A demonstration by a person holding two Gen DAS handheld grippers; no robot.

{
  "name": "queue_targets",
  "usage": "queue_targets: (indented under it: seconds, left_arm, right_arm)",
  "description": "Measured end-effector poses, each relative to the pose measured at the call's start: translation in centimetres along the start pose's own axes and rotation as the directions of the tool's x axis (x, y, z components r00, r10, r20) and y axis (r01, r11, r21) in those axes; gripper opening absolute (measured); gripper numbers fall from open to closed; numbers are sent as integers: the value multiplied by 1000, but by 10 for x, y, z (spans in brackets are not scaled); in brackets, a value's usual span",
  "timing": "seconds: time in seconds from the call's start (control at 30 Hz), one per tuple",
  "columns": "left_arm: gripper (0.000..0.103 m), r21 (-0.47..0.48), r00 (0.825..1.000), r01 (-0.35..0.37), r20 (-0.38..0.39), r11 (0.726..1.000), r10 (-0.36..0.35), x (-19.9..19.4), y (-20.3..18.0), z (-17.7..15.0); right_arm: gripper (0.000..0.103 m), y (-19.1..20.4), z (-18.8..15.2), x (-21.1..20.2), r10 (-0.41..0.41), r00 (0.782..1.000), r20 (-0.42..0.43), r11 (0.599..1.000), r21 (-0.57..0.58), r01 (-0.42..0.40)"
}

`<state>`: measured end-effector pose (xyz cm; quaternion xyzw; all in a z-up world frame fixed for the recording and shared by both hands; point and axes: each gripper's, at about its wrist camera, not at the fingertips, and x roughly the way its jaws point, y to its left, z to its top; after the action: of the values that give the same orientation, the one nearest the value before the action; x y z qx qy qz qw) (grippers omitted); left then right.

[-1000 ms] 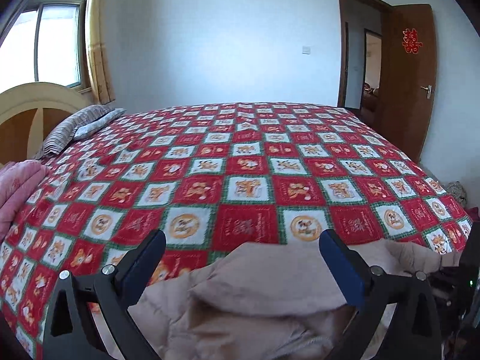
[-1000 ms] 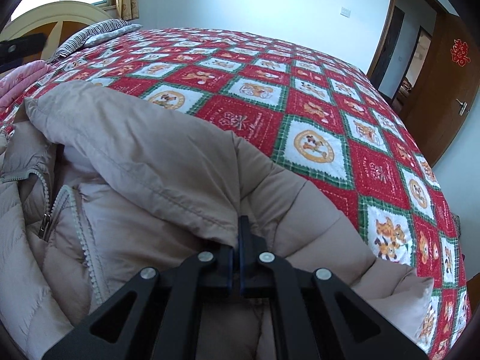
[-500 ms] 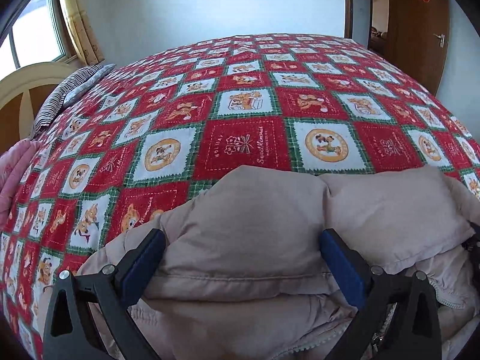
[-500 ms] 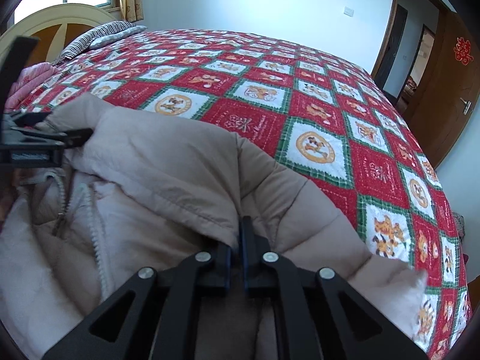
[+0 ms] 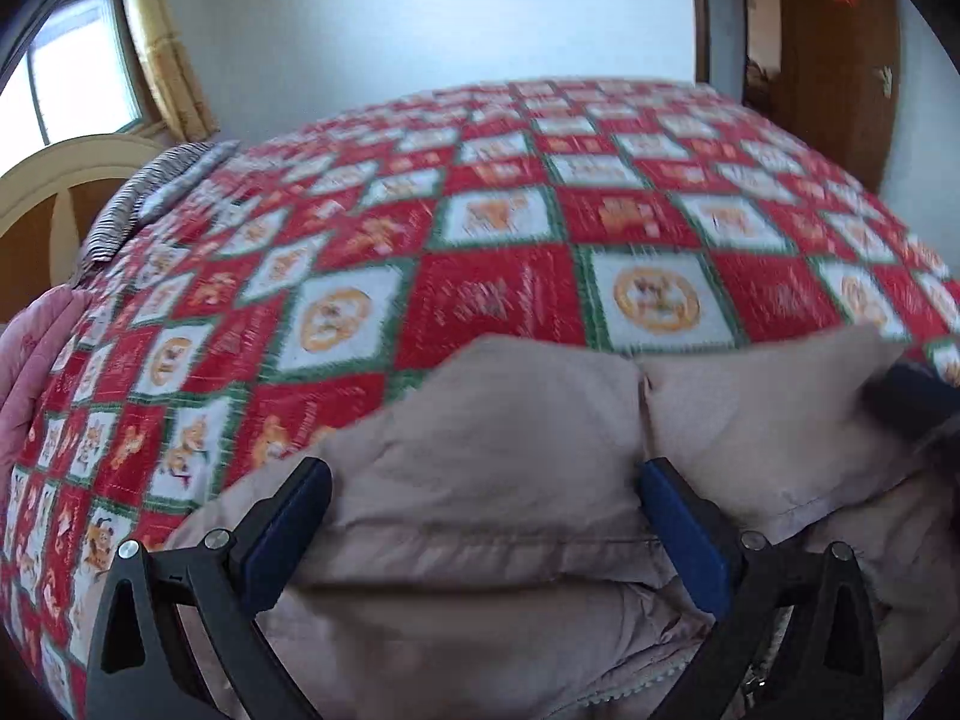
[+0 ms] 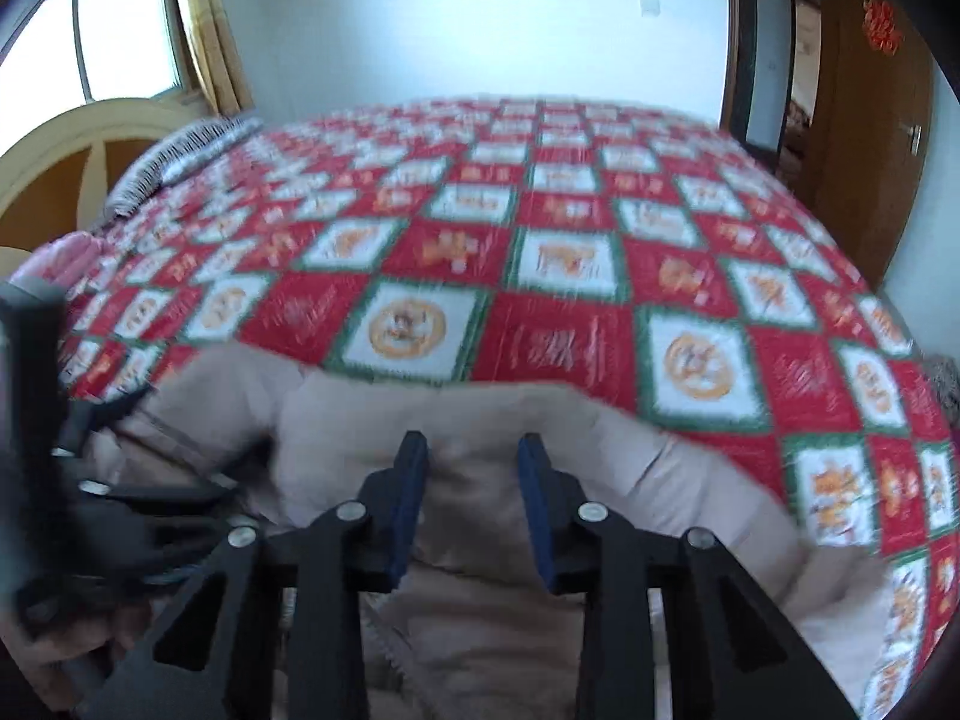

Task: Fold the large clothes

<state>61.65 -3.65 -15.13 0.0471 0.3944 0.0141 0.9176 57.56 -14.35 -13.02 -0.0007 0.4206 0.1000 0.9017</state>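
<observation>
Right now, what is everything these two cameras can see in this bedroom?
Padded jacket: one, beige, on the near edge of the bed, zipper showing low down.
Bedspread: one, red, white and green checks, covering the bed.
Striped pillow: one, grey and white, far left by the headboard.
Pink fabric: one, on the bed's left edge.
Headboard: one, cream and wood, left.
Window: one, yellow curtain beside it.
Door: one, brown, open, red ornament on it.
Left gripper: black, blue pads, open wide over the jacket.
Right gripper: black, blue pads, partly open over the jacket.
</observation>
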Motion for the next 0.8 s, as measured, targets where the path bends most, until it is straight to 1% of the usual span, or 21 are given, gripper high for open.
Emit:
queue_targets:
  seconds: [0.03,0.1,0.17,0.2,0.23,0.33,0.4,0.43,0.47,0.5,0.57,0.7,0.8]
  left_arm:
    - [102,-18,999,10,40,1000,-10,-8,3,2]
    - [102,-33,993,30,113,999,-26,-24,6,7]
    - [102,-20,987,54,151,998,-50,-31,-1,13]
    - [102,-12,986,72,151,997,-70,-30,-4,15]
    - [102,-3,985,97,144,995,-96,-29,-10,16]
    - [102,15,982,135,128,991,-136,-21,-20,17]
    - [102,16,979,182,94,983,-182,-12,-23,16]
    - [102,11,980,190,56,982,-190,-3,-23,16]
    - [102,3,985,173,19,985,-173,5,-23,13]
    - [102,-19,986,168,-5,986,-168,12,-19,11]
    - [102,-49,983,180,-21,982,-181,19,-15,8]
    - [102,-18,989,141,-39,990,-142,27,-25,3]
    - [102,-10,990,127,-57,992,-127,33,-27,0]
  right_arm:
    - [34,-1,-4,7,-14,1000,-5,1000,1,14]
    - [33,-4,-12,11,-17,1000,2,1000,6,17]
    - [33,-8,-18,12,-15,1000,0,1000,17,15]
    - [33,-11,-20,13,-12,1000,2,1000,27,12]
    - [33,-12,-22,12,-11,1000,3,999,32,11]
    - [33,-13,-25,13,-10,1000,7,999,40,10]
    - [33,-16,-28,14,2,1000,15,998,59,-3]
    - [33,-17,-29,14,9,1000,20,998,68,-10]
    - [33,-19,-29,13,16,1000,25,997,78,-18]
    - [32,-20,-30,13,23,999,29,996,87,-25]
    - [31,-22,-31,14,33,999,32,994,102,-36]
    - [30,-20,-30,14,29,999,29,994,102,-32]
    - [30,-19,-30,17,25,999,20,995,100,-27]
